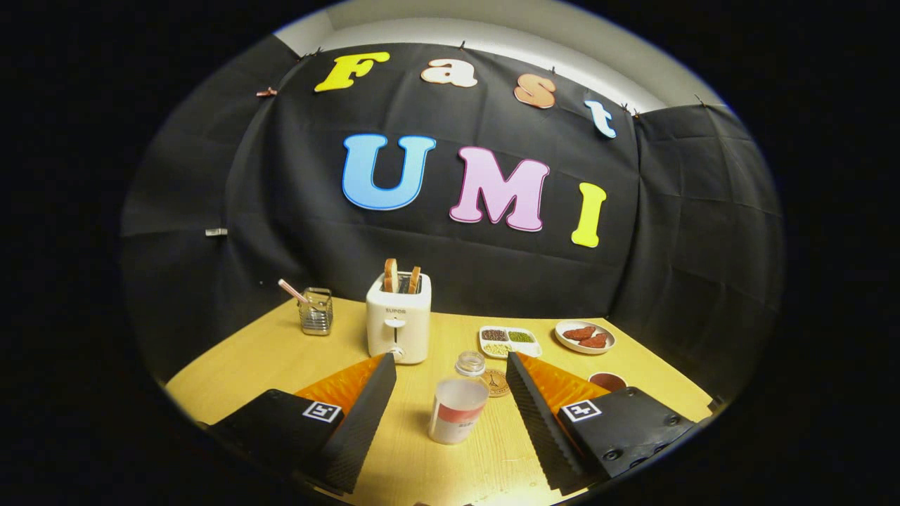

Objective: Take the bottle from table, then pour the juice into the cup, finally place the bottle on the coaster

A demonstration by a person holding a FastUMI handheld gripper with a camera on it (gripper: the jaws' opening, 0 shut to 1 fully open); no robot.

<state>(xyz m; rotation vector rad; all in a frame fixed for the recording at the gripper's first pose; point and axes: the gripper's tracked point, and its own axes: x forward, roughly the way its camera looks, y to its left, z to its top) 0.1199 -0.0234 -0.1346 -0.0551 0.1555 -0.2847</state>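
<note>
We held the gripper (450,411) spread, empty, around the cup (457,410); beyond, the small bottle (470,363) looked light, rigid, slippery—best gripped mid-body.

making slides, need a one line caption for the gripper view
Open gripper with the cup between its fingers, small bottle and coaster beyond, toaster behind.

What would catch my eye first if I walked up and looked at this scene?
Probably the white toaster with two slices of toast sticking up, standing at the back of the wooden table beyond the gripper. Closer in, a plastic cup stands between the wide-open jaws, touching neither, with a small clear bottle and a round coaster just behind it. Further back sit a divided dish of seeds and a plate of reddish food.
</note>
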